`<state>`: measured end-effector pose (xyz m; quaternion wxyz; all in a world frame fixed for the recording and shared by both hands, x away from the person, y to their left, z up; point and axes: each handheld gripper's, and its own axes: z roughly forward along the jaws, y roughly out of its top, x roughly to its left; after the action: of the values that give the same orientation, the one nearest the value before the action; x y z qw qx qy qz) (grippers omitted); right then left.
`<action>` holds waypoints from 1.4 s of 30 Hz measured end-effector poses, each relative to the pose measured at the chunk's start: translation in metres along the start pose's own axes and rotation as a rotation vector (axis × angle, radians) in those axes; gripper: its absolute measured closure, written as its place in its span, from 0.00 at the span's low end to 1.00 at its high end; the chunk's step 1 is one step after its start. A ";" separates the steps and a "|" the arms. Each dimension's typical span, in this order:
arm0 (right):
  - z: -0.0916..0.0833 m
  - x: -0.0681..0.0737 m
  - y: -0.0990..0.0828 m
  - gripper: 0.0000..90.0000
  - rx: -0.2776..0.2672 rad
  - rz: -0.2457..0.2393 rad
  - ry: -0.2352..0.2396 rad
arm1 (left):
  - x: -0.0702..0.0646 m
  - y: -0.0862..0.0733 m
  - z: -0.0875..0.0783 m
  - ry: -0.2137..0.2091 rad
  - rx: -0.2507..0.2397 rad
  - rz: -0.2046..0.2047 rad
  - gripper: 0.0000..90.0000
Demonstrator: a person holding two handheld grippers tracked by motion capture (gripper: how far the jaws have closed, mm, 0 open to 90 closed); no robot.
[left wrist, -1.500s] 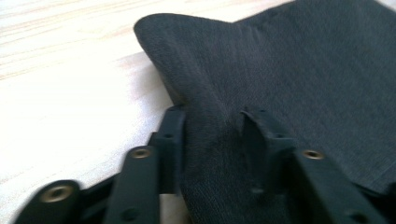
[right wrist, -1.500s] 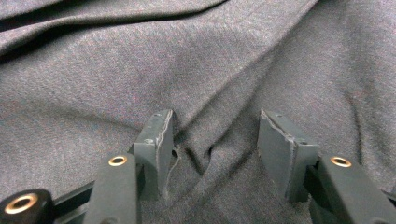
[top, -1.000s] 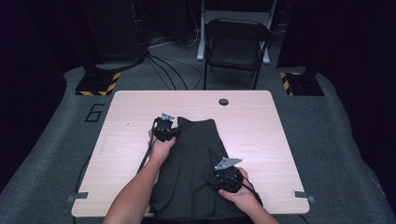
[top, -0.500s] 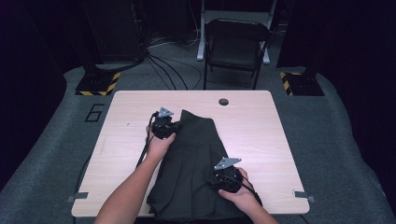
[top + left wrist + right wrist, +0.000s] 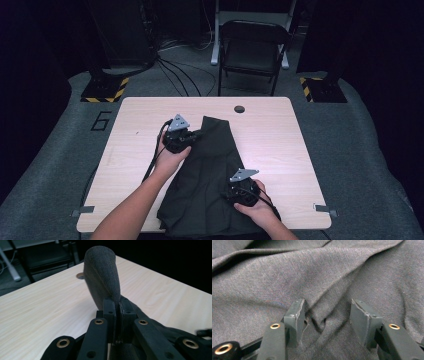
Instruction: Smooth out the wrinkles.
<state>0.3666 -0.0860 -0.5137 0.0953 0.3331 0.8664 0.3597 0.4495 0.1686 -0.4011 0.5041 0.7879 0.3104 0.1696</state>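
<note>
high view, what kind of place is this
Probably a recording studio or lab: a lone wooden table on grey carpet, black curtains around, a folding chair, loose cables and hazard-striped stand bases.

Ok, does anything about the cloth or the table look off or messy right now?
Mostly the cloth: it lies crooked on the table, rumpled, its near end hanging over the front edge. The left tool pinches a fold that stands up off the wood. The right tool is open over a wrinkle. Nothing looks spilled or damaged.
</note>
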 end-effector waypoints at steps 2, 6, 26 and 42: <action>0.000 0.000 0.000 0.51 0.001 0.001 0.000 | -0.005 -0.003 -0.005 -0.015 -0.014 0.002 0.95; 0.000 0.000 0.000 0.51 0.000 0.006 -0.002 | -0.017 -0.011 -0.019 -0.069 -0.023 0.024 0.95; 0.000 0.000 0.000 0.52 0.005 0.007 -0.009 | -0.042 -0.098 -0.057 -0.236 0.125 0.069 0.95; -0.014 -0.001 0.007 0.49 -0.026 0.035 0.041 | -0.052 -0.136 -0.034 -0.251 0.194 0.025 0.94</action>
<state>0.3655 -0.0906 -0.4989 0.0756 0.3394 0.8575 0.3792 0.3472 0.1989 -0.5066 0.4581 0.8517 0.2503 0.0452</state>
